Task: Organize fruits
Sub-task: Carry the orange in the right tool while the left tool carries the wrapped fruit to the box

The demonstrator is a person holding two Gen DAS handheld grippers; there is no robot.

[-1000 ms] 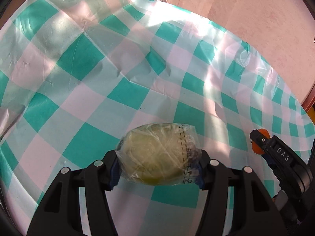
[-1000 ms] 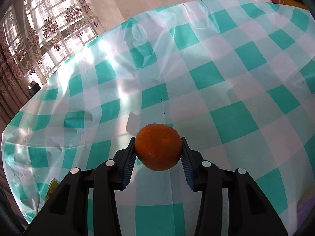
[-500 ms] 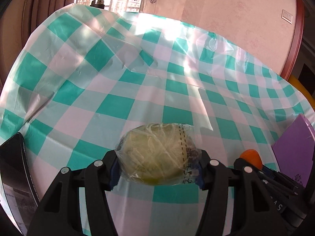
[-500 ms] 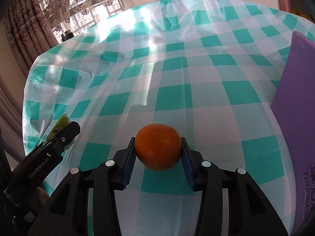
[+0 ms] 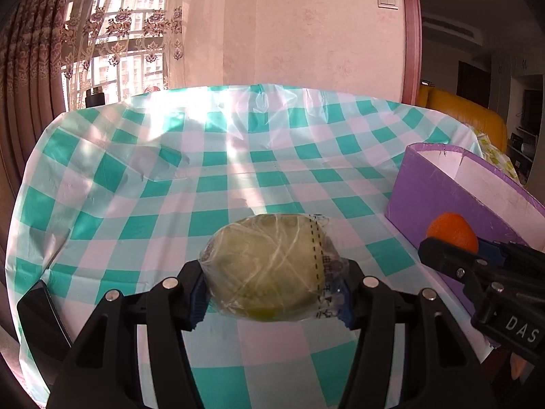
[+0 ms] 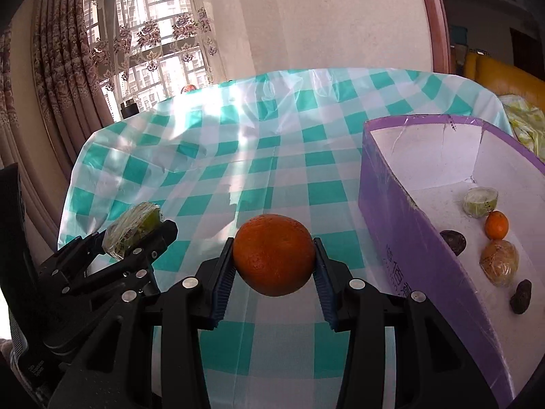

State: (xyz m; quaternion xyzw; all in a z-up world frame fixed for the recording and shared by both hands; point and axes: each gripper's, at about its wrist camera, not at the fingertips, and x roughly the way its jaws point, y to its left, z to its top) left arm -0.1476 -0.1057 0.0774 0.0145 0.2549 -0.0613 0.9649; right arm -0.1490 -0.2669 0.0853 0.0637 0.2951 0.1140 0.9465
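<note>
My left gripper is shut on a yellow-green fruit wrapped in clear plastic, held above the checked tablecloth. In the right wrist view the same wrapped fruit shows at the left in the left gripper. My right gripper is shut on an orange, also seen as the orange at the right of the left wrist view. A purple box with a white inside stands to the right; it holds a wrapped green fruit, a small orange, a wrapped orange fruit and two dark pieces.
The round table carries a green and white checked plastic cloth with creases at the back. A dark chair back stands at the near left. A window with lace curtains, a pink wall and a yellow sofa lie beyond the table.
Both grippers have risen and swung right across the table with their fruits still held. The purple box has come into full view, its inside now showing.
</note>
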